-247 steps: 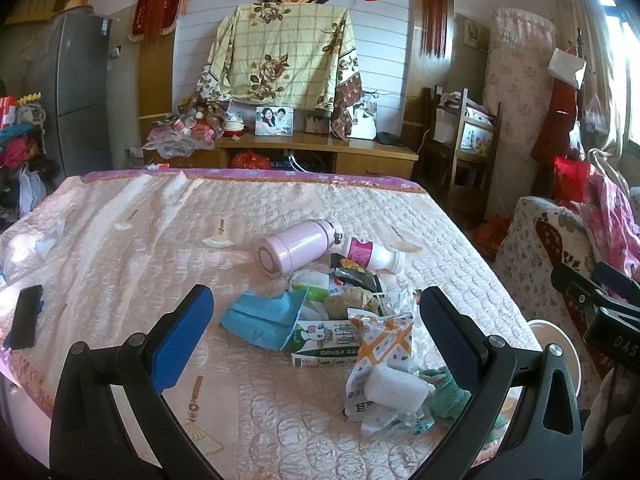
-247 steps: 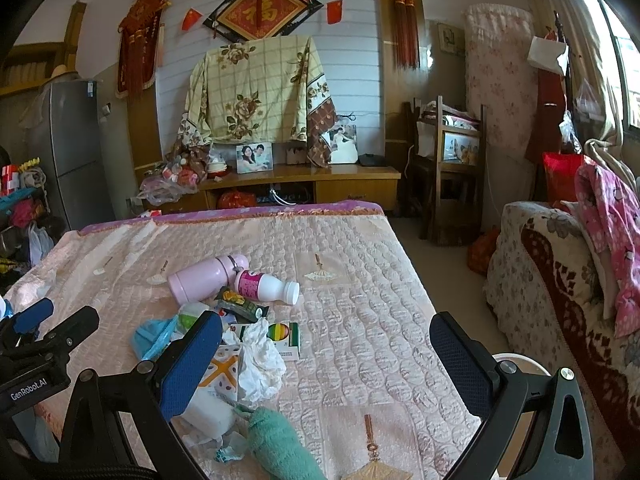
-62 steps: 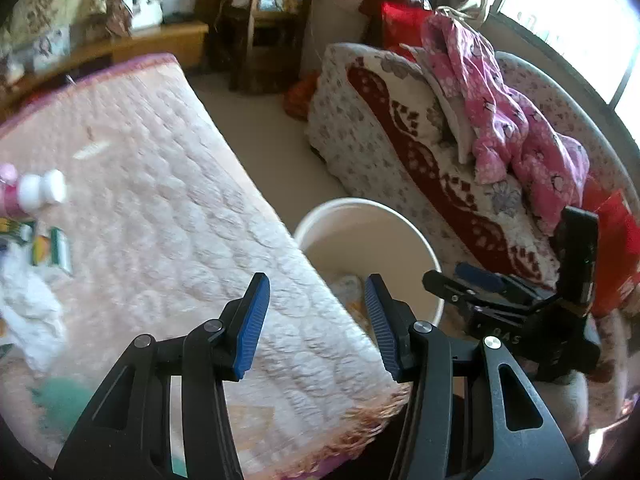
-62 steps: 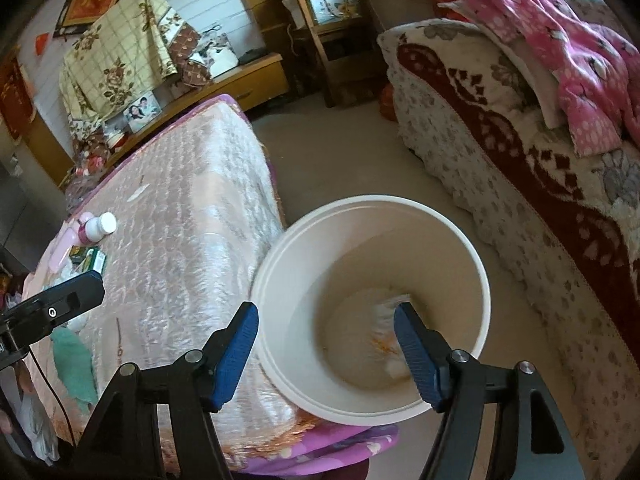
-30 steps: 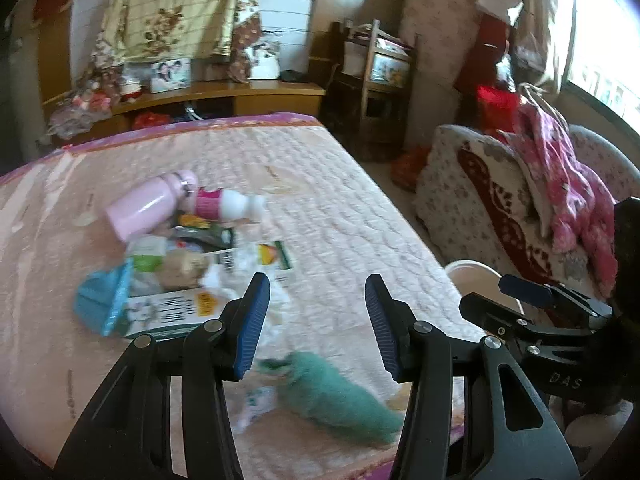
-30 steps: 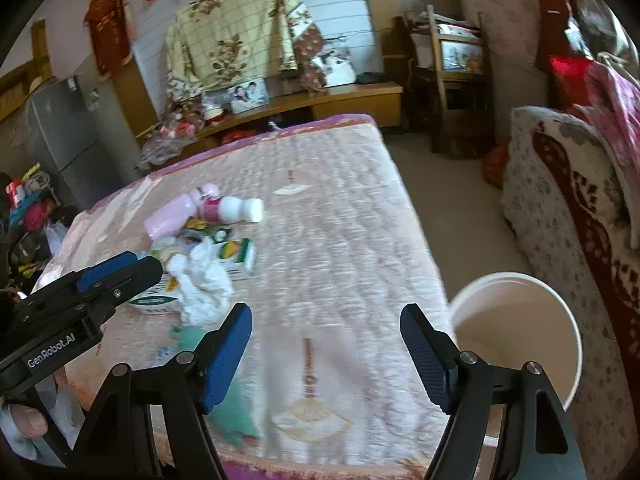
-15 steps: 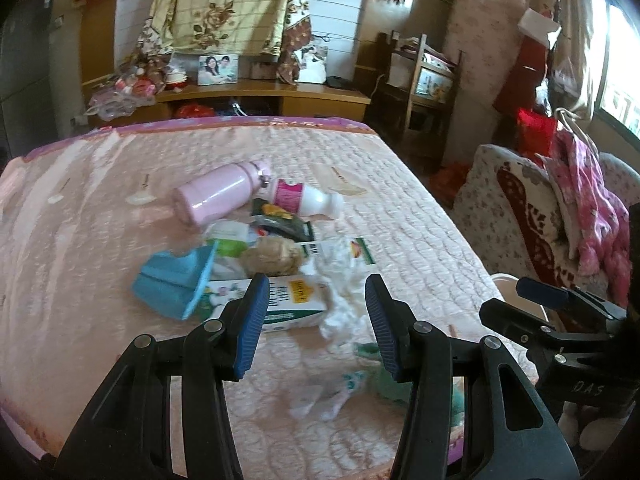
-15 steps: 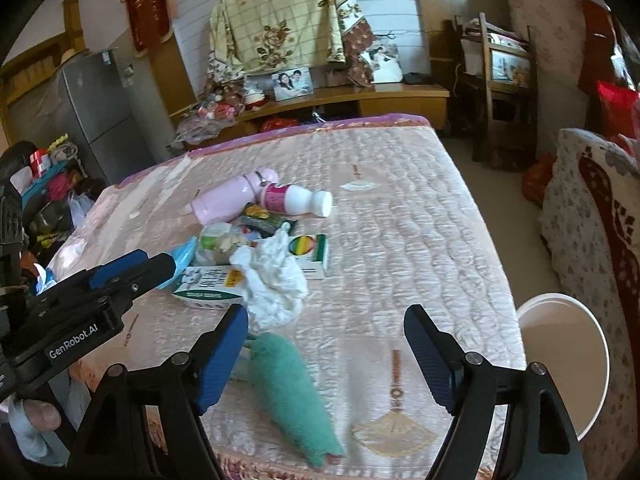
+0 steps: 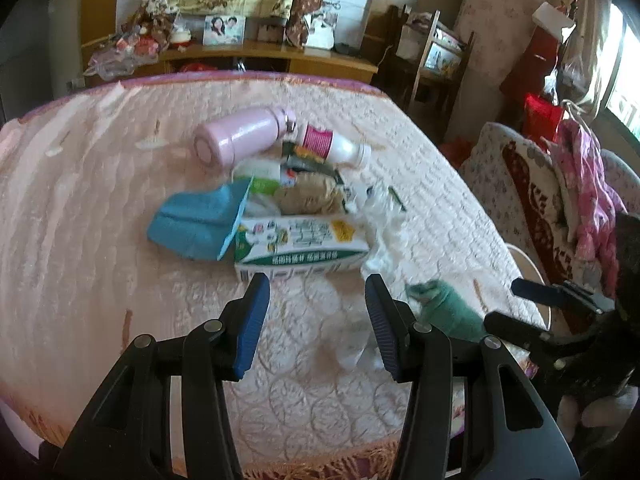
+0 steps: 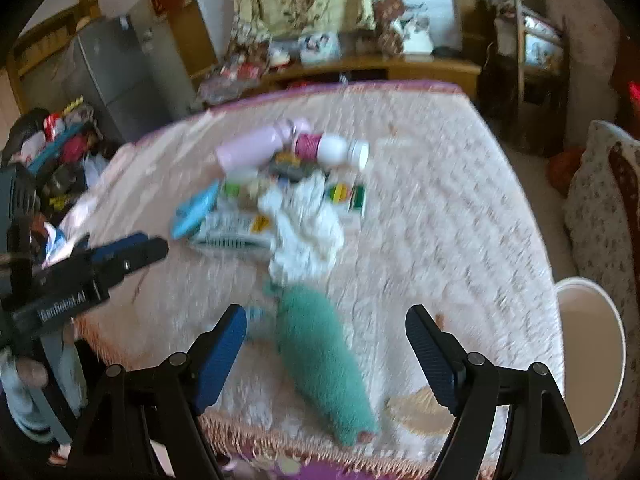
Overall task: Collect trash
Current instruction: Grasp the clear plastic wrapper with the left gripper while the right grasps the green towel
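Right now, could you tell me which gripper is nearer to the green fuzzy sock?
Right. The right gripper frames the green fuzzy sock between its open fingers; the left gripper points at the milk carton, sock off to its right.

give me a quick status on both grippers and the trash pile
Left gripper open, empty, facing milk carton. Right gripper open, empty, over green cloth. White bin beside bed. Nothing in the way.

Daylit from right window, motion-blurred, fisheye-warped dark corners
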The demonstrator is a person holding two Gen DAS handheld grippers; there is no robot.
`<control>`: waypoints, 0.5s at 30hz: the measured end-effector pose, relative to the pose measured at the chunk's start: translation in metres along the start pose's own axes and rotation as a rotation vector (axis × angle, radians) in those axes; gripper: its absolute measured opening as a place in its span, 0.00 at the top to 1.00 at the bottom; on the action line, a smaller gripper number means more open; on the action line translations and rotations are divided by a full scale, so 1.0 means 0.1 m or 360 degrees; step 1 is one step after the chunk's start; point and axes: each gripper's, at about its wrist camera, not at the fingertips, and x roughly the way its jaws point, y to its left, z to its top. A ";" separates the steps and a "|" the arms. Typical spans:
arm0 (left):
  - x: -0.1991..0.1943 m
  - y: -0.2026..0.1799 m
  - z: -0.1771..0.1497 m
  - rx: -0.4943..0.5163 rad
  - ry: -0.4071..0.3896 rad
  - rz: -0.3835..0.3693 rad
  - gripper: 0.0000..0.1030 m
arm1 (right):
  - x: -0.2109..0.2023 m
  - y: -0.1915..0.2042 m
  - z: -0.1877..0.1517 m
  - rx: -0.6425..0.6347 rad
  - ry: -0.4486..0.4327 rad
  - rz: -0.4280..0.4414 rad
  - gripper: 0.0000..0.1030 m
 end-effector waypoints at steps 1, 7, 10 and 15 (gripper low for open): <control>0.03 0.01 -0.02 -0.0005 0.0021 -0.0013 0.53 | 0.06 0.00 -0.05 -0.0009 0.0031 0.0000 0.23; 0.10 -0.05 -0.07 0.0021 0.0079 -0.0083 0.53 | 0.35 -0.02 -0.20 -0.0018 0.0168 0.0033 0.23; 0.15 -0.11 -0.11 0.0058 0.0121 -0.0132 0.50 | 0.41 -0.04 -0.24 -0.0032 0.0175 0.0050 0.52; 0.27 -0.25 -0.19 0.0149 0.0197 -0.0234 0.45 | 0.38 -0.15 -0.24 0.0025 0.0146 0.0085 0.60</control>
